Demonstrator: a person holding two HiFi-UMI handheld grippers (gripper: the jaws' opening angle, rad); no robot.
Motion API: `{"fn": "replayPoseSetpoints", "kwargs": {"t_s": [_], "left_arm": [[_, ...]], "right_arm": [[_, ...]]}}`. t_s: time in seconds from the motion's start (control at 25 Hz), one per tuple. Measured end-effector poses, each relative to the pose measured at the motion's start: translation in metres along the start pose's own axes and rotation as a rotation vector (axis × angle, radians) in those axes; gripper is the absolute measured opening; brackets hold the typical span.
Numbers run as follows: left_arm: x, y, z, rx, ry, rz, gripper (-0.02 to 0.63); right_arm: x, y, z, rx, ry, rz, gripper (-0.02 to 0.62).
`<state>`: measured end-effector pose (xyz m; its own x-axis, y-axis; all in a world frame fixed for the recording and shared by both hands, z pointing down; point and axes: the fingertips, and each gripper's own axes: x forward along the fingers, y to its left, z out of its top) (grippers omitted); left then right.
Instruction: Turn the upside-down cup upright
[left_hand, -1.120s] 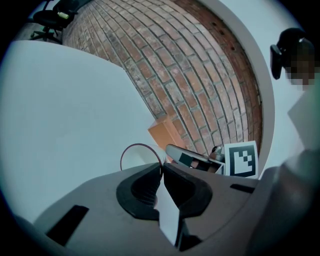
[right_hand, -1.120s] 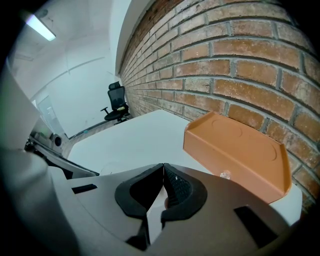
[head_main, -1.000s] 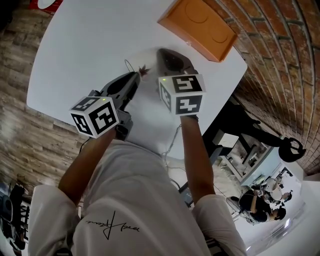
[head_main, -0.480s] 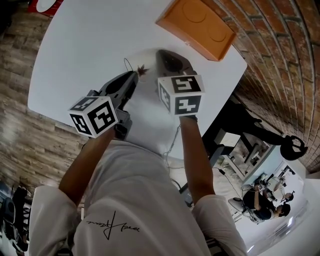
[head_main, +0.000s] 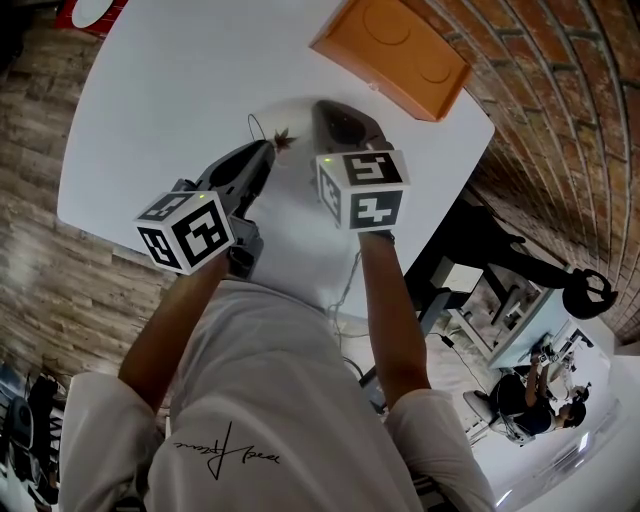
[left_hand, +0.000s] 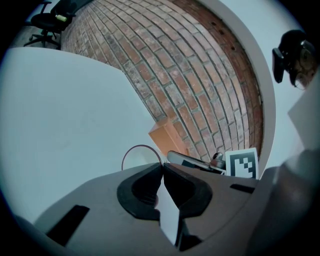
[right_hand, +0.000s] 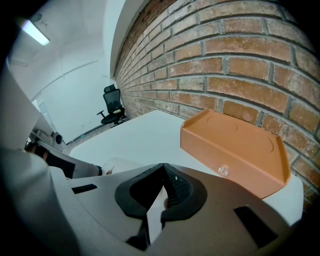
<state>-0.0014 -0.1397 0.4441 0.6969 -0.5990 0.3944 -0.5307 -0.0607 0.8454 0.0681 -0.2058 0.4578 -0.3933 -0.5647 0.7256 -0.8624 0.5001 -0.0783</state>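
The cup (head_main: 287, 137) is white with a thin brown rim and a small brown leaf mark, and it sits tipped between my two grippers on the white table (head_main: 180, 90). In the left gripper view its rim ring (left_hand: 141, 157) faces the camera, and its right edge runs into the tips of my left gripper (left_hand: 162, 165). That left gripper (head_main: 272, 148) is shut, apparently pinching the cup's wall. My right gripper (head_main: 326, 106) is just right of the cup, shut with nothing seen between its jaws (right_hand: 164, 166). The cup (right_hand: 117, 165) shows pale at their left.
An orange tray (head_main: 395, 50) lies at the table's far right corner, beyond both grippers, also in the gripper views (left_hand: 167, 137) (right_hand: 235, 145). A brick wall stands behind it. The table edge curves close to my body. An office chair (right_hand: 112, 107) stands far off.
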Motion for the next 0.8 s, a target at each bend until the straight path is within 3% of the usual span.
{"fn": "replayPoseSetpoints", "kwargs": {"t_s": [0.8], "left_arm": [[0.0002, -0.0014, 0.0039, 0.011, 0.024, -0.021, 0.008]], "right_arm": [[-0.0013, 0.0008, -0.0021, 0.054, -0.007, -0.014, 0.020]]}}
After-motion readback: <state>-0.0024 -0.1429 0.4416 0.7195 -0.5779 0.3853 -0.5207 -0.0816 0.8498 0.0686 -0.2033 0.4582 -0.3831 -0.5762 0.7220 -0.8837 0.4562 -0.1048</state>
